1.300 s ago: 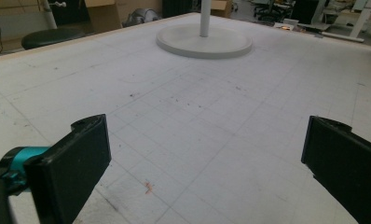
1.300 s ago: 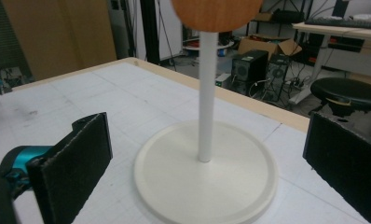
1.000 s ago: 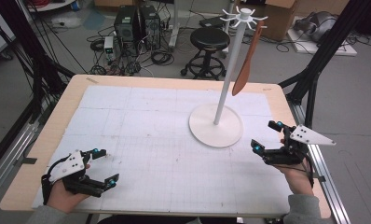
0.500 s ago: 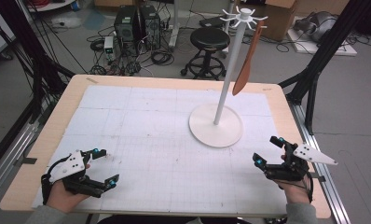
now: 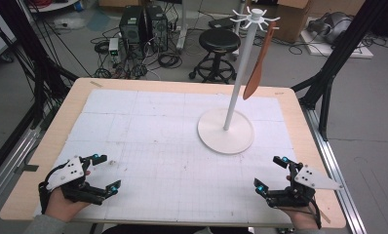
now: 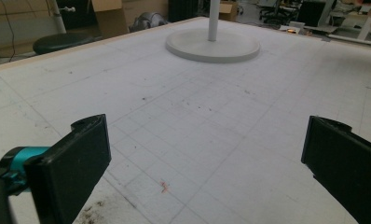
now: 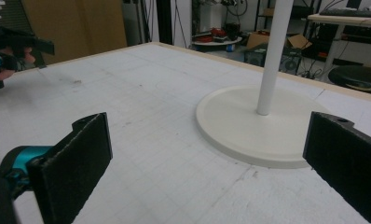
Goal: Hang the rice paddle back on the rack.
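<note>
A white hanging stand (image 5: 237,80) rises from a round base (image 5: 225,132) at the right middle of the white grid mat (image 5: 153,141). A brown wooden spatula (image 5: 257,72) hangs from a hook at the stand's top. My left gripper (image 5: 107,172) rests open near the front left corner, nothing between its jaws. My right gripper (image 5: 271,173) is open at the front right, below the base. The left gripper view looks across the mat at the base (image 6: 213,45). In the right gripper view the pole (image 7: 273,56) and base (image 7: 249,123) lie close ahead, between open jaws.
The wooden table (image 5: 65,117) edges frame the mat. Behind the table stand a black stool (image 5: 220,41), computer towers (image 5: 138,27) and tangled cables on the floor. Black frame legs (image 5: 336,58) flank the table. The left hand's gripper (image 7: 9,44) appears far off in the right gripper view.
My right gripper has moved down toward the front edge of the table, away from the stand's base. The left gripper has stayed put.
</note>
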The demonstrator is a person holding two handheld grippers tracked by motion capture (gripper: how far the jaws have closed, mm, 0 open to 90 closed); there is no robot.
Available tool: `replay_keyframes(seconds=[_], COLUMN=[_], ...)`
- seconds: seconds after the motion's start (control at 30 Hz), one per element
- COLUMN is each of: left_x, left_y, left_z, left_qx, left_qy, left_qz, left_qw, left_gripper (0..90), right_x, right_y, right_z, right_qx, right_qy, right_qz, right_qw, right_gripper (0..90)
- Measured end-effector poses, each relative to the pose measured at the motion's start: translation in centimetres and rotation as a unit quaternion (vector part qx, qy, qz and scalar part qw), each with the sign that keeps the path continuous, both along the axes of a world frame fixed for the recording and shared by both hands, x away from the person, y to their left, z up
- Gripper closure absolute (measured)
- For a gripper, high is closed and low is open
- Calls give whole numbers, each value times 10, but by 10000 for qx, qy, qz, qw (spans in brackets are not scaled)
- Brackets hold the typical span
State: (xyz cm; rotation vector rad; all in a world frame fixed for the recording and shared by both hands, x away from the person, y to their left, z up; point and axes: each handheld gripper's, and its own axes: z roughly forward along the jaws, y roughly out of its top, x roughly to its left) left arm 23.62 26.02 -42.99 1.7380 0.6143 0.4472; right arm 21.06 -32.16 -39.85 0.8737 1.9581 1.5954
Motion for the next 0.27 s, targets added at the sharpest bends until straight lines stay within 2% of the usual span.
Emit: replay_keyframes(seconds=[0.17,0.27], left_x=[0,0], left_y=[0,0], left_z=[0,0], left_qx=[-21,-4], left_qy=[-13,-4], left_qz=[20,7], left_qw=[10000,10000], left_gripper=[18,18], right_x=[-3,-1], right_y=[1,-1], right_z=[-3,-5], right_qx=[-54,36], right_qy=[13,58], right_qz=[21,-10], right_qw=[10000,10000], right_gripper=[0,0])
